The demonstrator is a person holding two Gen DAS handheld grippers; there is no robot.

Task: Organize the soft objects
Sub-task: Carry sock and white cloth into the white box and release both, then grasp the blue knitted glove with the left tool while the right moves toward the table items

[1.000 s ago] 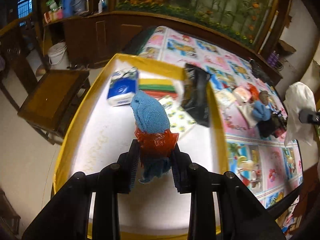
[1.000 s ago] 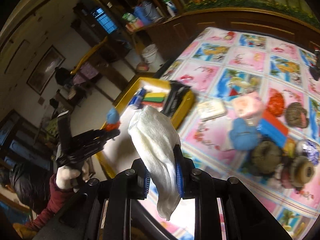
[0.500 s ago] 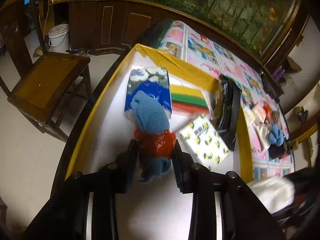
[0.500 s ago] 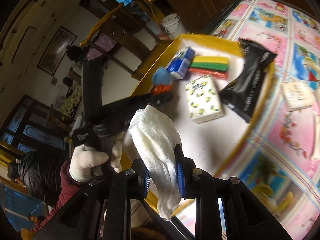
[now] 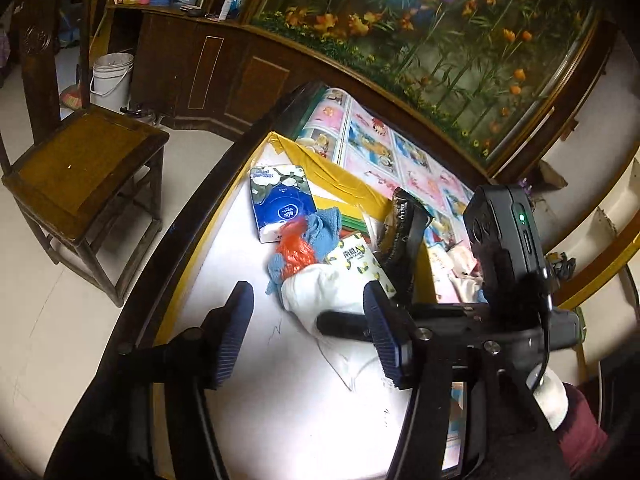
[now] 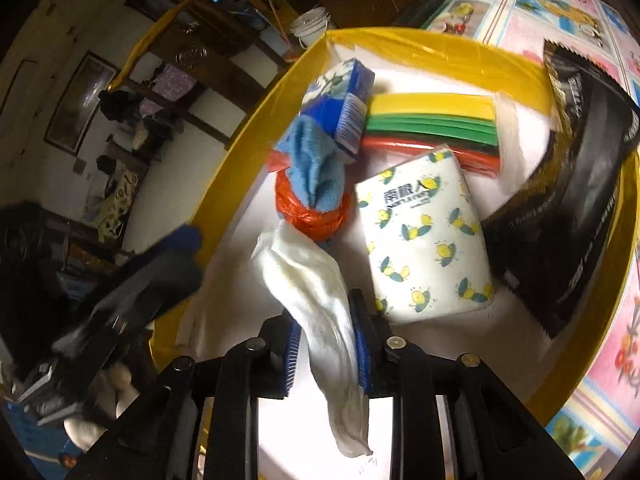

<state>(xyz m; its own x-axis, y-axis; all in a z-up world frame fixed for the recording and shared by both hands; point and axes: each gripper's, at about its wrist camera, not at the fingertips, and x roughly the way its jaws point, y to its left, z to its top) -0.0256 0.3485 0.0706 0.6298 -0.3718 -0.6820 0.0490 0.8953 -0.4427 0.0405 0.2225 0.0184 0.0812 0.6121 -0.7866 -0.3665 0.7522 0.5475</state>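
- Left wrist view: left gripper (image 5: pixel 306 330) at lower centre, jaws spreading apart, nothing between the pads.
- One blue terry cloth bundled with crinkly orange-red plastic (image 5: pixel 298 246) lies mid-frame on the white tray with the yellow rim (image 5: pixel 348 184); long axis runs lower left to upper right.
- One white gauzy cloth (image 5: pixel 320 294) lies just below the bundle and touches it; the right gripper (image 5: pixel 348 326) reaches in from the right over it.
- Two tissue packs: a blue-and-white one (image 5: pixel 280 202) above the bundle, a lemon-print one (image 5: pixel 360 260) to its right. One black foil pouch (image 5: pixel 404 240) further right.
- Right wrist view: right gripper (image 6: pixel 329 344) at lower centre, jaws opening, white cloth (image 6: pixel 316 280) between the pads; whether the pads press on it cannot be told. Its long axis runs from mid-frame down to bottom centre, and its lower end hangs past the fingers.
- One stack of yellow, green and red sheets (image 6: pixel 432 124) in the upper centre.
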